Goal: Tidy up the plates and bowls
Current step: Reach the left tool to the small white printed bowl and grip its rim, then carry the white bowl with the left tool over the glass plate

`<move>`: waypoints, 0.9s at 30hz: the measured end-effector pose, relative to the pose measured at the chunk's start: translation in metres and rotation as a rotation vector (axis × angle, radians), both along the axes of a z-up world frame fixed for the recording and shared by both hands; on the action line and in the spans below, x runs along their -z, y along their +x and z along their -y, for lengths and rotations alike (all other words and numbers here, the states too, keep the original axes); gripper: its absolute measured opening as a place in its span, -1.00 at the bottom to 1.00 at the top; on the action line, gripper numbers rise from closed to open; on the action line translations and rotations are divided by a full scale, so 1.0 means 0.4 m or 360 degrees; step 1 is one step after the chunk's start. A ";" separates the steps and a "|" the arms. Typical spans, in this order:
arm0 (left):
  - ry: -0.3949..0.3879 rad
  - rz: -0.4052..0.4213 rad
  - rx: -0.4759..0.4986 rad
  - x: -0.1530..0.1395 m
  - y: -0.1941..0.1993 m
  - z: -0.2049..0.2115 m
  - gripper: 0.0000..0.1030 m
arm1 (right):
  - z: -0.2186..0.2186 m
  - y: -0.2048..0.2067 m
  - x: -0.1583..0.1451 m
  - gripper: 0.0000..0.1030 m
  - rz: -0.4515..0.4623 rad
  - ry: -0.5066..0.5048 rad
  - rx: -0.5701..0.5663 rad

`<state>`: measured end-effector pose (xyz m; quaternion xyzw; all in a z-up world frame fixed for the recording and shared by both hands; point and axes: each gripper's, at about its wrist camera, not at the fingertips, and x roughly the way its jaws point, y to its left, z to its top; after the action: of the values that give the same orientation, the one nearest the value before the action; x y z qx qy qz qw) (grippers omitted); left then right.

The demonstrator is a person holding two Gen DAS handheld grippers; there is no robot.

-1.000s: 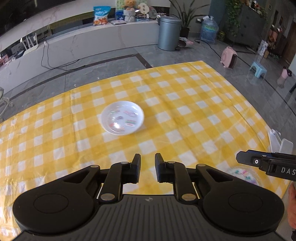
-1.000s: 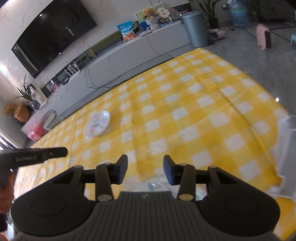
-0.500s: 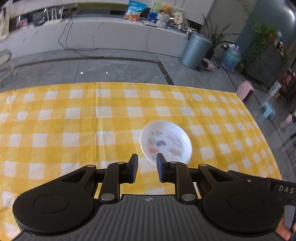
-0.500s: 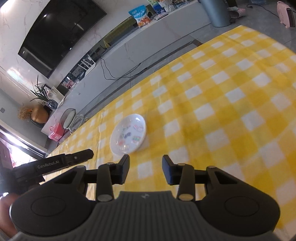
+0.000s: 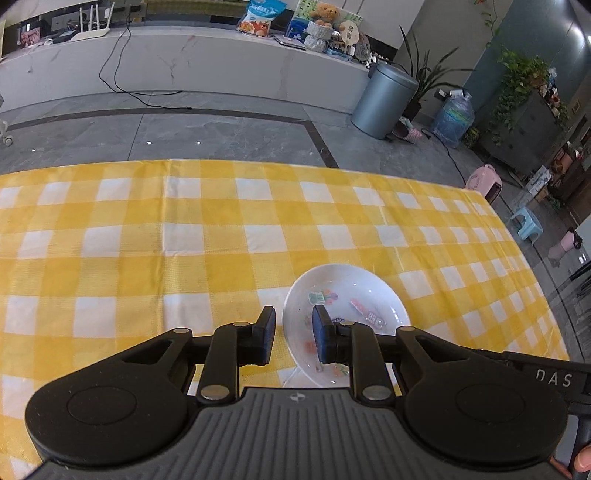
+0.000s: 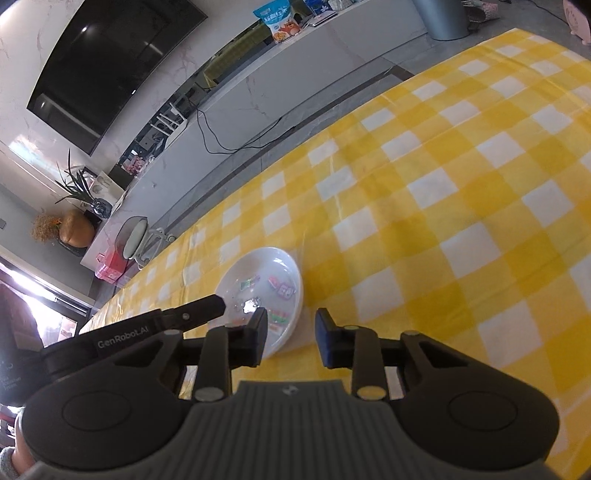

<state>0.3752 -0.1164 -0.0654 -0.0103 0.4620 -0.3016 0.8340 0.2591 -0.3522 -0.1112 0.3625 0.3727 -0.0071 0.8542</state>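
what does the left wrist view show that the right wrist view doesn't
Left wrist only: a green potted plant, a blue water jug, a pale blue stool.

Right wrist only: a large black wall television, a white desk fan.

Both: the white shallow patterned bowl on the yellow checked tablecloth, and the grey metal bin.

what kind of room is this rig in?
Likely a home living room: a wall-mounted TV above a long low marble ledge, potted plants, a bin, and a table under a yellow checked cloth.
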 end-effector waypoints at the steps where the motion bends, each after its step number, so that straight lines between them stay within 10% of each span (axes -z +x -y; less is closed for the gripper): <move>1: 0.0001 -0.0008 0.0009 0.003 0.001 0.002 -0.53 | -0.001 0.001 0.006 -0.46 -0.0008 -0.0001 -0.0008; 8: 0.0015 0.0007 0.0026 0.005 -0.005 0.000 -0.90 | 0.004 0.006 0.024 -0.68 0.0008 0.0020 0.0005; 27: 0.0100 0.0033 0.0053 -0.134 -0.143 0.019 -0.96 | 0.003 -0.080 -0.045 -0.93 -0.0093 -0.0027 0.0030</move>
<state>0.3178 -0.1240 -0.0120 0.0267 0.4626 -0.3010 0.8335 0.2269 -0.3532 -0.0931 0.3582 0.3939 -0.0288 0.8460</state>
